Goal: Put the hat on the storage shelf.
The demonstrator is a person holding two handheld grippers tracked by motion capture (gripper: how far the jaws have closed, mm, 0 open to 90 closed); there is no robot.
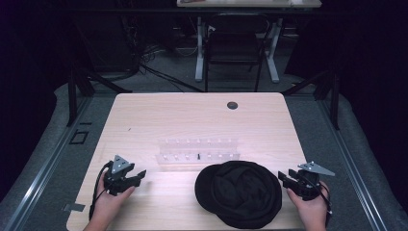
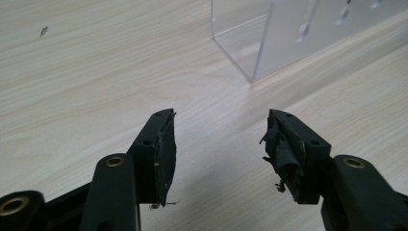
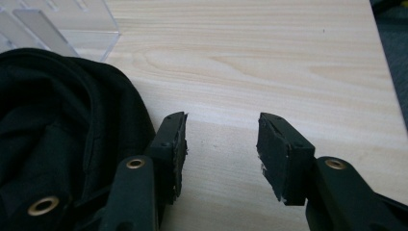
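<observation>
A black cloth cap [image 1: 239,193] lies crumpled on the light wooden table [image 1: 192,115], near the front edge right of centre. Behind it stands a clear acrylic rack [image 1: 197,149] with rows of small slots. My left gripper [image 1: 139,175] rests at the table's front left, held by a hand, open with nothing between its worn pads [image 2: 166,149]. My right gripper [image 1: 282,178] sits just right of the cap, open and holding nothing. In the right gripper view the cap [image 3: 57,130] lies beside the left jaw; whether they touch I cannot tell. The rack's corner [image 2: 260,43] shows ahead of the left gripper [image 2: 219,149].
A round dark hole [image 1: 232,105] sits in the table near its far edge. Beyond the table stand a dark chair [image 1: 234,48] and a white-legged desk [image 1: 250,5]. Bare wood [image 3: 269,72] stretches ahead of the right gripper [image 3: 221,149].
</observation>
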